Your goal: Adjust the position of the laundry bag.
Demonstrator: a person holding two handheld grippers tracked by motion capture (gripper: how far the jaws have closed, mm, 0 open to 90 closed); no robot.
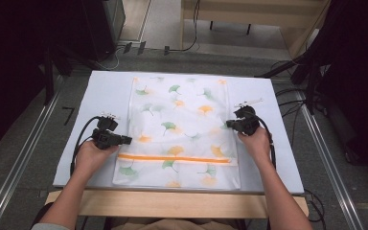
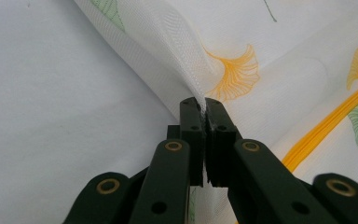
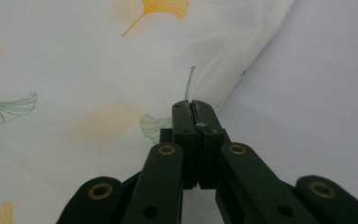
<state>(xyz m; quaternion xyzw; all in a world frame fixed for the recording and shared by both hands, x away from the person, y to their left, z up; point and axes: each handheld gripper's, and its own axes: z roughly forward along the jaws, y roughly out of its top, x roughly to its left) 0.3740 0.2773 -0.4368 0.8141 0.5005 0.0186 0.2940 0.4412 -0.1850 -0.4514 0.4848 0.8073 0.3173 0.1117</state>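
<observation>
Right now the white mesh bag (image 1: 179,129) with ginkgo leaves lies flat mid-surface (image 1: 268,163), its orange zipper (image 1: 175,158) toward the near edge. The left hand-held gripper (image 1: 128,140) pinches its left edge; the right hand-held gripper (image 1: 229,124) is clamped on its right edge.

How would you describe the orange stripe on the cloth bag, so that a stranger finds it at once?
Look at the pale blue table top, where a white mesh bag printed with green and orange leaves lies in the middle. Near its front edge, one straight orange stripe runs across from side to side. It is the only solid line among the leaf prints.
</observation>
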